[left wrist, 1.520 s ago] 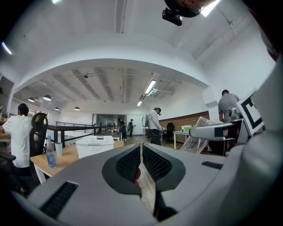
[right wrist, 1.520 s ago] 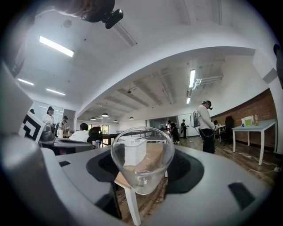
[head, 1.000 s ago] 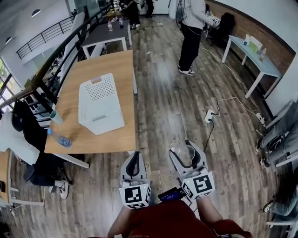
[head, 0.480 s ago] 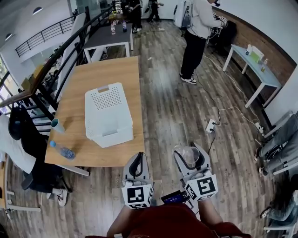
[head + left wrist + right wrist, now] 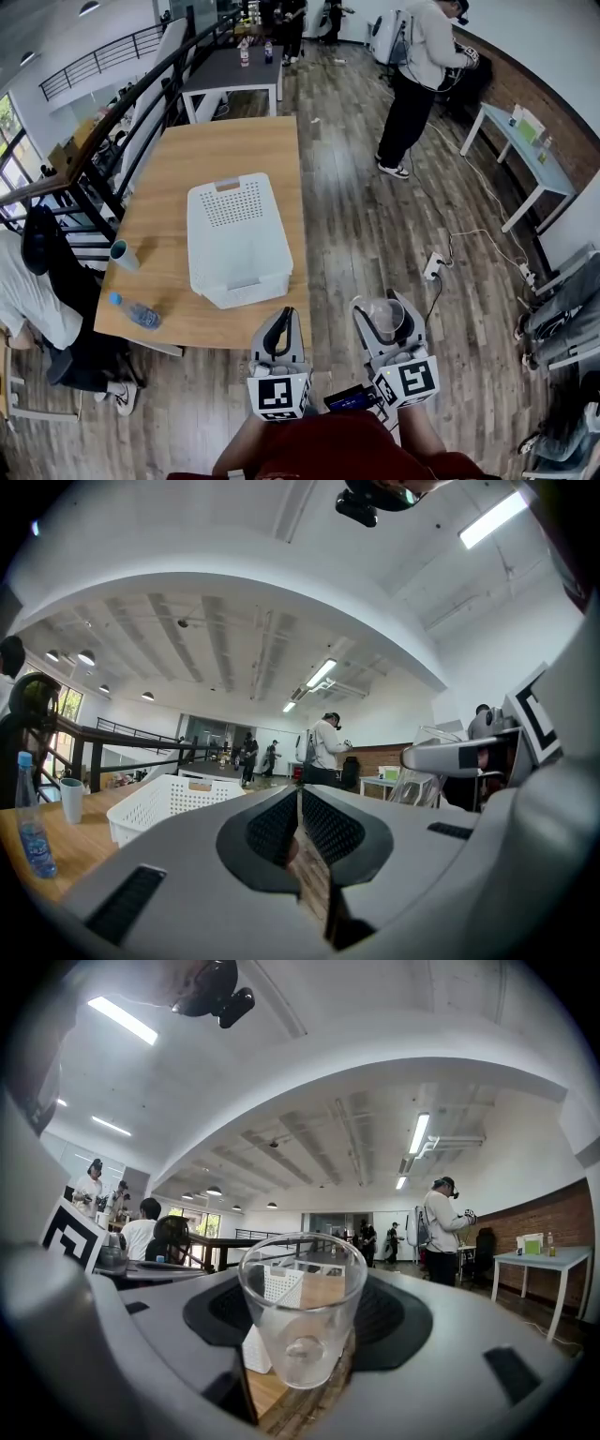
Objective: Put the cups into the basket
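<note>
A clear plastic cup (image 5: pixel 382 319) stands upright between the jaws of my right gripper (image 5: pixel 380 307), which is shut on it over the wood floor, to the right of the table's near corner. In the right gripper view the clear cup (image 5: pixel 302 1309) fills the gap of my right gripper (image 5: pixel 302 1288). My left gripper (image 5: pixel 283 317) is shut and empty, its tips at the wooden table's (image 5: pixel 220 145) near edge. The white perforated basket (image 5: pixel 234 239) sits on the table just ahead of it. A teal cup (image 5: pixel 123 254) stands at the table's left edge. My left gripper (image 5: pixel 299 797) shows the basket (image 5: pixel 173 799) and teal cup (image 5: pixel 71 799) on its left.
A water bottle (image 5: pixel 136 312) lies near the table's front left corner. A person (image 5: pixel 417 75) stands on the floor at the back right. A power strip and cable (image 5: pixel 433 265) lie on the floor to the right. A chair with dark clothing (image 5: pixel 52 272) stands left of the table.
Both grippers have moved forward toward the table, so the basket and table edge are nearer. The right gripper still holds the clear cup; the left stays shut.
</note>
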